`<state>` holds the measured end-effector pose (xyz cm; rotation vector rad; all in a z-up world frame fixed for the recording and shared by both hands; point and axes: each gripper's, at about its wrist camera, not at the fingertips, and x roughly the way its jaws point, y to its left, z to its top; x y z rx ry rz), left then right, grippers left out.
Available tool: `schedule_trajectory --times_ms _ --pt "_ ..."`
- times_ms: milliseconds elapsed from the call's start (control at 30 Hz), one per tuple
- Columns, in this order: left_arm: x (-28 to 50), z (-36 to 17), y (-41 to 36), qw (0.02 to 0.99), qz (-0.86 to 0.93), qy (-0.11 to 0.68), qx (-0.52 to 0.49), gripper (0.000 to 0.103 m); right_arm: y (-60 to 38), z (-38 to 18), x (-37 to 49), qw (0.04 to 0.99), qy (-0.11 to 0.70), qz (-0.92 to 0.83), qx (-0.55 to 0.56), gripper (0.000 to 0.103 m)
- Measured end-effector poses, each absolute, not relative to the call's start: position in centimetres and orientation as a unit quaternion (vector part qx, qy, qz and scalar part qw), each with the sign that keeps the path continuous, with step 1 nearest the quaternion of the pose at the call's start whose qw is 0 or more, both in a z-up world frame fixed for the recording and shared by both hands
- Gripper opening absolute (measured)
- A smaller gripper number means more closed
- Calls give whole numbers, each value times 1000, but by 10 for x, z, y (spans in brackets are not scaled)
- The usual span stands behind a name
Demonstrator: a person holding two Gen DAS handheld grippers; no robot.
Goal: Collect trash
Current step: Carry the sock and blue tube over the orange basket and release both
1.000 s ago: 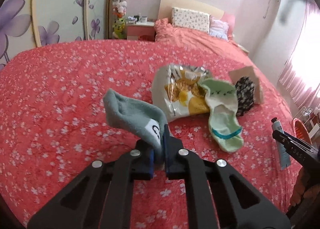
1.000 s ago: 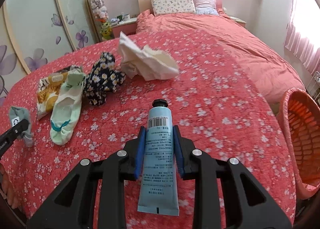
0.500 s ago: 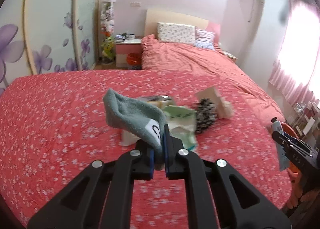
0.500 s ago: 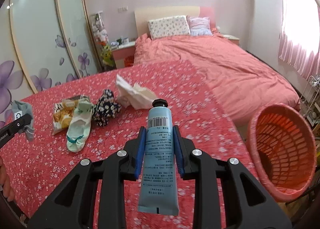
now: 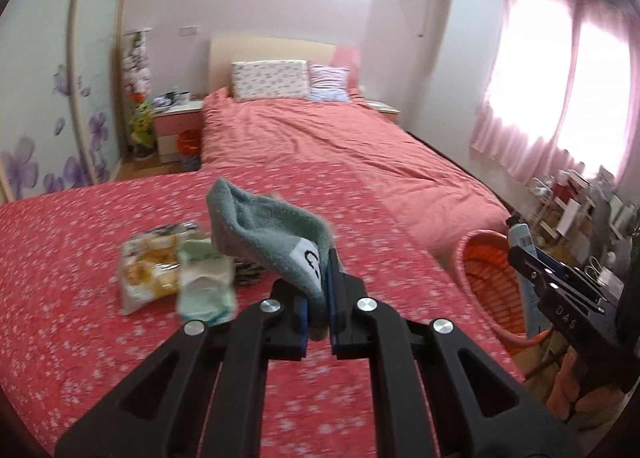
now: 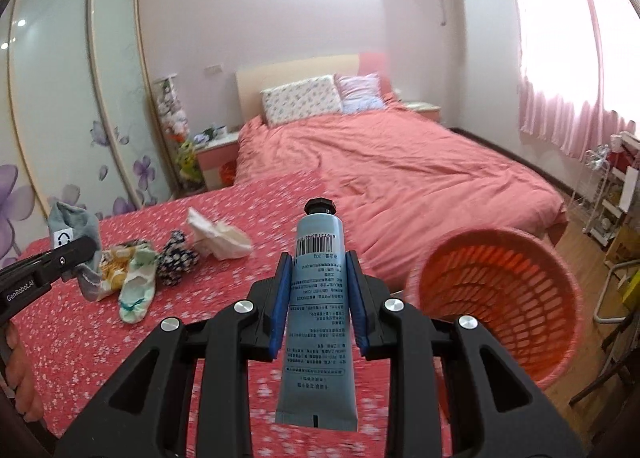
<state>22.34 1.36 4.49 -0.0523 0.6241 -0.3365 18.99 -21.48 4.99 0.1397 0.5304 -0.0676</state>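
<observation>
Holding both grippers above the red floral bedspread (image 6: 120, 338), my left gripper (image 5: 318, 298) pinches a grey sock (image 5: 272, 225), my right gripper (image 6: 318, 290) clamps a blue tube (image 6: 318, 298), beside the orange basket (image 6: 500, 298).

Both cams ride the grippers, tilted down over the floral bedspread (image 5: 80, 298) toward the headboard (image 6: 296, 73). Each catches the other gripper, plus the orange basket (image 6: 560, 298).
</observation>
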Motion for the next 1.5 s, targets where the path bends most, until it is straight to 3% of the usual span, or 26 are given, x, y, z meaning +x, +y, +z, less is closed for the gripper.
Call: schedule_trajectory --times_ms 767,1233,1333,1500 --pt "225 28 -161 895 -316 315 7 8 -334 36 156 955 231 -131 129 27" --pt "230 -12 -266 855 -388 343 32 9 -390 10 170 941 240 -166 173 27" --pt "240 -25 -279 847 -387 363 33 12 -399 6 172 937 242 -167 188 27" --pt "252 -45 -284 849 -360 386 37 35 -410 -5 178 930 252 -162 212 28"
